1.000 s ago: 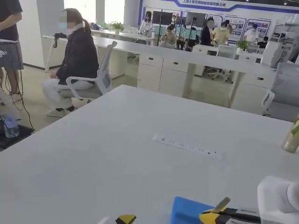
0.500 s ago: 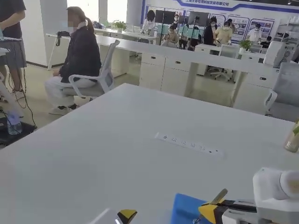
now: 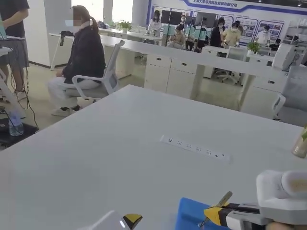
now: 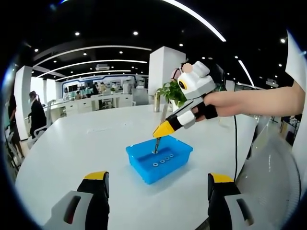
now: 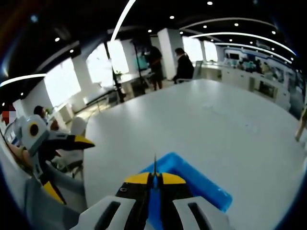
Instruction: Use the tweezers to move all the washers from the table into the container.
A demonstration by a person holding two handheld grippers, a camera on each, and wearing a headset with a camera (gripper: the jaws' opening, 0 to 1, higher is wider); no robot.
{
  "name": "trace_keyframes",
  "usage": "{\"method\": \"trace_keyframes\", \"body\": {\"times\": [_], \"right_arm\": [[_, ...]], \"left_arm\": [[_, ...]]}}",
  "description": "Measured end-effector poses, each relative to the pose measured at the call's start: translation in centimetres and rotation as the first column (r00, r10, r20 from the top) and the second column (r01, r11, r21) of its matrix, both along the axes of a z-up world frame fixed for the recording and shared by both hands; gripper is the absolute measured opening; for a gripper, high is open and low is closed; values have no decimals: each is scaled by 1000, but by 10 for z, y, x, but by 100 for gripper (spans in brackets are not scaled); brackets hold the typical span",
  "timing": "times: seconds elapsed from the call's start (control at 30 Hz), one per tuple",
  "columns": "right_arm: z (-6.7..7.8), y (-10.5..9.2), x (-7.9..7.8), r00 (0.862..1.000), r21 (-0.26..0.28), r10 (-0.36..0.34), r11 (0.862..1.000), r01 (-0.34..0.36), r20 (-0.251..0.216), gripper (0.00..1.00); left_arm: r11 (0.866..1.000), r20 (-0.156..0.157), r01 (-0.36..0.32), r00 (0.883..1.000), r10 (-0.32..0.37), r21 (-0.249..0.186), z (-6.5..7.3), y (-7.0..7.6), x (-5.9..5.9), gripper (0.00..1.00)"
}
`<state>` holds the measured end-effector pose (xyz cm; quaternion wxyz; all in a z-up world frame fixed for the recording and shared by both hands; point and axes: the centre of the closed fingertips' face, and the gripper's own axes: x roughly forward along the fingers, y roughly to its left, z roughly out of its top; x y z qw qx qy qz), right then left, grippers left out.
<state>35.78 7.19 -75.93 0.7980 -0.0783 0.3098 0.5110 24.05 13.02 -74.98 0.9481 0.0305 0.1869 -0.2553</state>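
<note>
The blue container [image 4: 158, 160] sits on the white table [image 4: 86, 139] with several washers [image 4: 163, 161] in a row inside it. My right gripper [image 4: 165, 129], held by a hand, is shut on the thin tweezers [image 4: 156, 145], whose tips point down into the container near the washers. In the right gripper view the yellow-tipped jaws meet around the tweezers [image 5: 154, 168] above the container [image 5: 192, 184]. My left gripper [image 4: 158, 178] is open wide with nothing between its fingers, just short of the container. In the head view the container [image 3: 192, 218] and right gripper [image 3: 216, 215] show at the bottom edge.
A white power strip [image 3: 194, 147] lies mid-table. A bottle [image 3: 301, 143] stands at the right table edge and a potted plant [image 4: 172, 93] behind the container. A person sits on a chair [image 3: 81, 62] beyond the table's far left; desks and people fill the background.
The head camera has shifted slightly. My right gripper has come a little further up and left into the head view, still shut on the tweezers over the container.
</note>
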Motion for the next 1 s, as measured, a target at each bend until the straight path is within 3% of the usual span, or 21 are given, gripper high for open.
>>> {"method": "trace_keyframes", "body": {"times": [0.27,0.43,0.8,1.0], "right_arm": [[-12,2,10,1000,-26,-2,1000,1,-16,3],[-18,8,5,1000,-48,0,999,-2,-29,3],[-37,9,13,999,-88,8,996,-12,-49,3],[-46,11,16,998,-105,0,994,-7,-67,3]], "left_arm": [[1000,-2,4,1000,-4,0,-1,0,0,85],[1000,-3,3,1000,-3,-4,-1,0,-1,84],[1000,1,4,1000,-4,-19,2,-1,-1,84],[1000,-3,7,1000,-7,-7,0,-1,-2,83]]}}
